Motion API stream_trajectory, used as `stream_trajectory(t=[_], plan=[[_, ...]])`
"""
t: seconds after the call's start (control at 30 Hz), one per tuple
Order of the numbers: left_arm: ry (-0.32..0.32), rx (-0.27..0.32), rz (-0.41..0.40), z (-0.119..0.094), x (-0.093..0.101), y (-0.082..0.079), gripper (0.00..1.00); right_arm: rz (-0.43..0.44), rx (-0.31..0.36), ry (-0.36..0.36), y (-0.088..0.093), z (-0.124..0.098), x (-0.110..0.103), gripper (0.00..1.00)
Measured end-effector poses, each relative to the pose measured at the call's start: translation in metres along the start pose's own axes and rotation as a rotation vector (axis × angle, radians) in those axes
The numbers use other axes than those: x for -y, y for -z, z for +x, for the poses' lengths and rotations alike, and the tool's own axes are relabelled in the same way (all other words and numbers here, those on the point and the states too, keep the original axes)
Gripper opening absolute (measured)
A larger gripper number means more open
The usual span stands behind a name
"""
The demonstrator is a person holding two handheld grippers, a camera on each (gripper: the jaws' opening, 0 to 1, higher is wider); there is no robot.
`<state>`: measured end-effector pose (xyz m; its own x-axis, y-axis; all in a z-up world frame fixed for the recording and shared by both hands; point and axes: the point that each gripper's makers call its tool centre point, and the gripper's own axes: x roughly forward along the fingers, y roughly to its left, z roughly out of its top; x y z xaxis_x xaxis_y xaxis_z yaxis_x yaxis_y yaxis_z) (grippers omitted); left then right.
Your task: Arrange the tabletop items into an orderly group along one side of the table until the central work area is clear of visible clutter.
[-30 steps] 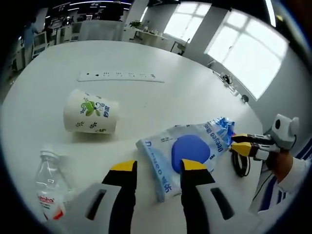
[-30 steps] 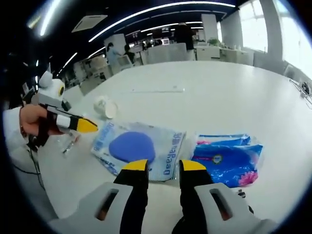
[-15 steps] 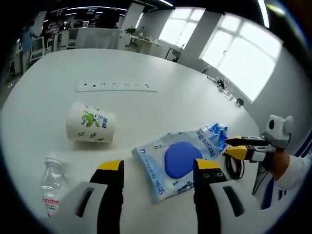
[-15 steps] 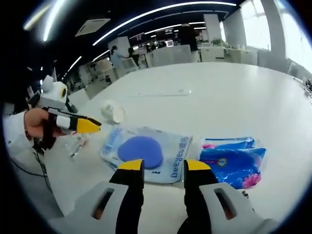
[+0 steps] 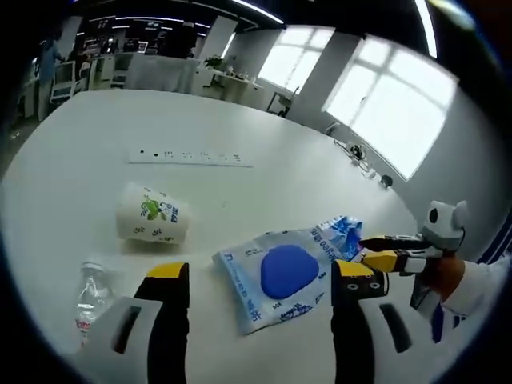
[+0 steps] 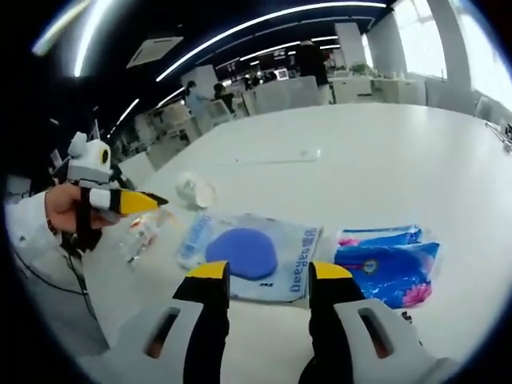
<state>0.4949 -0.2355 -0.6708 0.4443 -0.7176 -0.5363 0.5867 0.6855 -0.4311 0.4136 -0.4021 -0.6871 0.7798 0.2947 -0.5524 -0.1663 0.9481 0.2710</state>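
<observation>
My left gripper [image 5: 260, 276] jaws spread above pale blue-disc packet [image 5: 280, 272]; right gripper [image 6: 268, 276] parted too, gripping nothing.

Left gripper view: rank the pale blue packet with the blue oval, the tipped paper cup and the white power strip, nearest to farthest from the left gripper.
1. Pale blue packet with the blue oval, just ahead of the left gripper.
2. Tipped paper cup, on its side, ahead to the left.
3. White power strip, farthest back across the table.

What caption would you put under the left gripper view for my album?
Open left tongs hover over a blue-and-white packet, beside a tipped paper cup and lying bottle.
</observation>
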Motion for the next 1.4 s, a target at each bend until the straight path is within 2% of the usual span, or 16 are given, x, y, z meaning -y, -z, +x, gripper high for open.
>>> stream_trajectory(t=[0.1, 0.37, 0.57, 0.67, 0.93, 1.2, 1.4], plan=[[0.014, 0.035, 0.024, -0.005, 0.004, -0.005, 0.78, 0.006, 0.009, -0.014, -0.002, -0.002, -0.003, 0.41], [0.063, 0.074, 0.081, -0.018, 0.018, -0.012, 0.85, 0.016, 0.021, -0.048, -0.007, -0.005, -0.010, 0.44], [0.096, 0.075, 0.092, -0.026, 0.024, -0.011, 0.93, 0.009, 0.033, -0.068, -0.014, -0.009, -0.013, 0.46], [0.106, 0.074, 0.101, -0.030, 0.024, -0.011, 0.92, 0.014, 0.040, -0.084, -0.018, -0.010, -0.015, 0.47], [0.127, 0.113, 0.108, -0.046, 0.026, -0.019, 1.00, 0.000, 0.039, -0.105, -0.021, -0.014, -0.020, 0.50], [0.129, 0.109, 0.103, -0.063, 0.023, -0.018, 1.00, 0.008, 0.030, -0.126, -0.022, -0.017, -0.025, 0.51], [0.131, 0.142, 0.082, -0.079, 0.021, -0.025, 1.00, -0.003, 0.030, -0.134, -0.023, -0.020, -0.030, 0.52]])
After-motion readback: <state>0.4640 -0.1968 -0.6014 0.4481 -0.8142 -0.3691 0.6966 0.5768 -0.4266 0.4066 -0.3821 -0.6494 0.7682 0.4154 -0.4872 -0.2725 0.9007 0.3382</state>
